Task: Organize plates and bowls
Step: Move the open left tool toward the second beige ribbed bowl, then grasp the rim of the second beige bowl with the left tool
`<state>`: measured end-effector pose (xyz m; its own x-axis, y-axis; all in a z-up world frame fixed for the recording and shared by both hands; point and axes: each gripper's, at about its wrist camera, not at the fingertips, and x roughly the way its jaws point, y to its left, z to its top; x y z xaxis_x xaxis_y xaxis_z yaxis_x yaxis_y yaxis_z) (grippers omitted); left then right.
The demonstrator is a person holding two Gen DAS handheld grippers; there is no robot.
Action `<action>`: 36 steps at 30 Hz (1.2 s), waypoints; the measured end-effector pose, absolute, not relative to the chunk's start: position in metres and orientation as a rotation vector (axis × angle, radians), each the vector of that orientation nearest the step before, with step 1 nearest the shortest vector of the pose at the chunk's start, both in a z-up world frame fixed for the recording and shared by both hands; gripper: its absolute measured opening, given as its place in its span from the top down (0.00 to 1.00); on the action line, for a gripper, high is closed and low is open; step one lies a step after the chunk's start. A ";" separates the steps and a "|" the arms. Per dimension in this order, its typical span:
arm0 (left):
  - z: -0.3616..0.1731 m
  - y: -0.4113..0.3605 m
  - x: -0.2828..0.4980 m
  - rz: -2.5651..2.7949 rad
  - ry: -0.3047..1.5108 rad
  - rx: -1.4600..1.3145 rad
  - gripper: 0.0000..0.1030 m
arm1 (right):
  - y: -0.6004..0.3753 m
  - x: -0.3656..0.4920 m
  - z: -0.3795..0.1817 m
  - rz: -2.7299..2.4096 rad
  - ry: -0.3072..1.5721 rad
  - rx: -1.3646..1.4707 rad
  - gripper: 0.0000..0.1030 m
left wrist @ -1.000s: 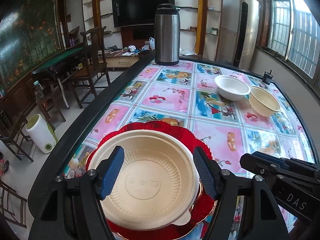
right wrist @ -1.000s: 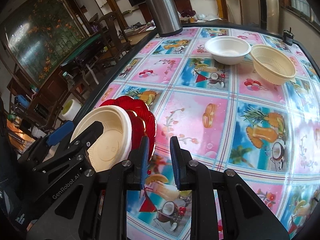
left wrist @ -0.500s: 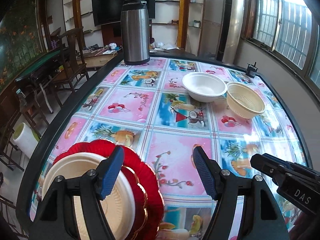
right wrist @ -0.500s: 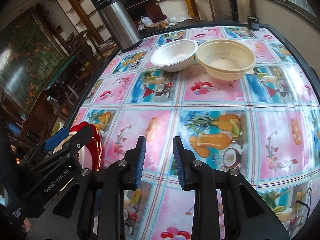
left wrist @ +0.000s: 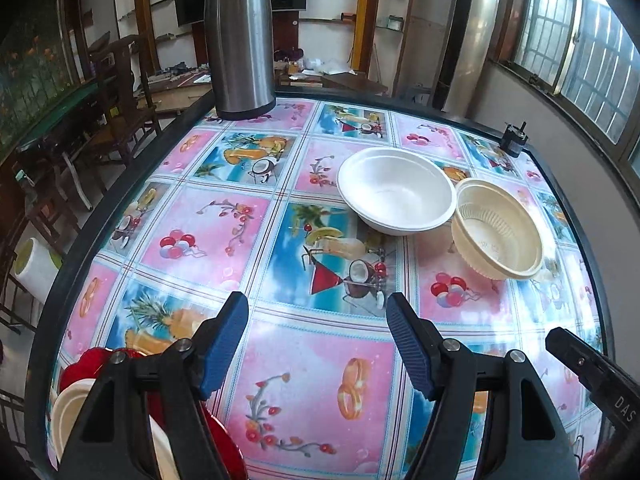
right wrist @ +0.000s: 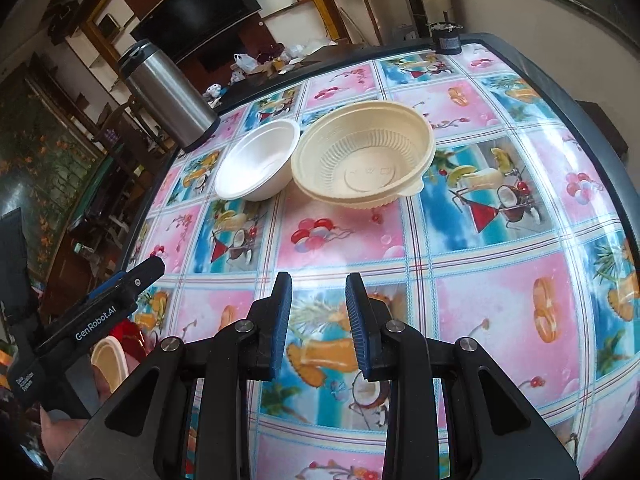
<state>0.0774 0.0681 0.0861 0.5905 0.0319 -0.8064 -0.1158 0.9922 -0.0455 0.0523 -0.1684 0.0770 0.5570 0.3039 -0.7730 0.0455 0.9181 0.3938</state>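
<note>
A white bowl (left wrist: pixel 396 190) and a cream ribbed bowl (left wrist: pixel 498 228) stand side by side, touching, on the far half of the table; both also show in the right wrist view, white bowl (right wrist: pixel 258 160) and cream bowl (right wrist: pixel 362 162). A cream plate (left wrist: pixel 66 412) lies on a red scalloped plate (left wrist: pixel 86 362) at the near left edge, half hidden behind my left gripper. My left gripper (left wrist: pixel 318 344) is open wide and empty above the tablecloth. My right gripper (right wrist: pixel 316 314) is open by a narrow gap, empty, pointing toward the cream bowl.
A steel thermos (left wrist: pixel 240 40) stands at the far left corner of the table (left wrist: pixel 96 216). A small dark object (left wrist: pixel 514 142) sits at the far right edge. Chairs and a white bin (left wrist: pixel 34 266) stand off the left side.
Both grippers moved forward and right, away from the stacked plates toward the two bowls. The plates slid to the lower left of the views. The bowls look closer.
</note>
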 end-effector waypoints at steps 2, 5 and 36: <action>0.084 0.066 0.089 0.084 0.949 -0.103 0.30 | -0.173 0.058 0.079 0.166 0.968 0.423 0.72; 0.080 0.065 0.108 0.093 0.985 -0.113 0.30 | -0.175 0.065 0.080 0.188 0.959 0.452 0.60; 0.043 -0.043 0.160 -0.045 1.105 -0.215 0.30 | -0.265 0.194 0.039 0.068 1.021 0.522 0.60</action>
<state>0.1603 -0.0432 0.0432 0.4503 -0.1427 -0.8814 -0.0709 0.9783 -0.1946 0.1939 -0.2648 0.0389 0.5316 0.2923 -0.7950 0.1842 0.8762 0.4453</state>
